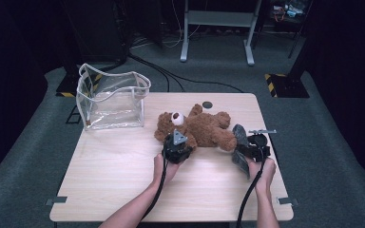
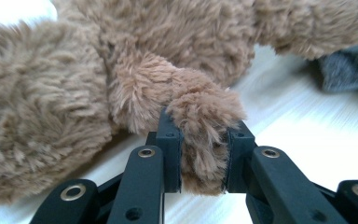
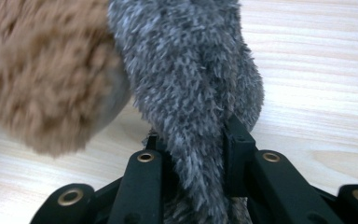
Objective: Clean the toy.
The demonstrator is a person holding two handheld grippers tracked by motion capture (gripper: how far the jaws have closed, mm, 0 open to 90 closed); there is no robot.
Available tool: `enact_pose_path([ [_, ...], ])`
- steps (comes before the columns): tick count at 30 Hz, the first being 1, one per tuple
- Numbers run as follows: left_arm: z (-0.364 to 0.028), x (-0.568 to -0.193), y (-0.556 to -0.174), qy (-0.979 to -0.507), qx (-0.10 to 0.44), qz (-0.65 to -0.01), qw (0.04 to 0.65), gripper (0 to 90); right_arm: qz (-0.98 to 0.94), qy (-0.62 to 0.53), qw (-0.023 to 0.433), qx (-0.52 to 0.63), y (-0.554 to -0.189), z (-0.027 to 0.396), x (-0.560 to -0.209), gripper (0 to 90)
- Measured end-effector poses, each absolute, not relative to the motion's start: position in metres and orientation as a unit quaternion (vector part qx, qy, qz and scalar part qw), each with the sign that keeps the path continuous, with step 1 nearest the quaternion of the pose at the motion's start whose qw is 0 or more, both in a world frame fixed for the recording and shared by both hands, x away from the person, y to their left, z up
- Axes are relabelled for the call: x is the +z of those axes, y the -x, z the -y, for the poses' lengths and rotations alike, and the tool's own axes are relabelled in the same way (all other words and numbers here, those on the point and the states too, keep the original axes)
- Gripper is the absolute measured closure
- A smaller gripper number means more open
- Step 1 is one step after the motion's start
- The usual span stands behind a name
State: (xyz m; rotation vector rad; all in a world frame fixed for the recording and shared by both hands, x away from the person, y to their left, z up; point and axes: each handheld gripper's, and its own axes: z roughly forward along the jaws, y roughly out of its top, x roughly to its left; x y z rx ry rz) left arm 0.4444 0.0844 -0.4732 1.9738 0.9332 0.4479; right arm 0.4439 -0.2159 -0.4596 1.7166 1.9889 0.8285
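- The teddy bear [image 1: 197, 128] lies flat on the table [image 1: 123, 175], to the right of the clear bag [image 1: 111, 97] and apart from it.
- The left gripper [image 2: 200, 154] pinches the bear's brown paw [image 2: 200, 112] between its pads; the grip looks shallow, so a slow lift would suit it.
- The right gripper [image 3: 198, 154] is clamped on the grey furry piece [image 3: 191, 79] at the bear's far end from the bag.
- Raising both ends together should keep the bear level on its way toward the bag's mouth.
- In the high view the grippers cover both grips.
- What the grey piece is stays unclear, possibly a garment.
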Motion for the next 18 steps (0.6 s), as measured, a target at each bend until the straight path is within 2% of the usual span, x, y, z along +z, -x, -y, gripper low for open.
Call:
enact_pose_path([
  [11,-0.094,-0.431,-0.465,-0.806,0.180,-0.343,0.448,76.1,-0.712,-0.607,0.188,0.300,-0.440,0.204,-0.460,72.5],
  [18,-0.099,-0.398,-0.457,-0.792,0.171,-0.328,0.485,76.7,-0.718,-0.596,0.193,0.303,-0.439,0.199,-0.458,72.4],
])
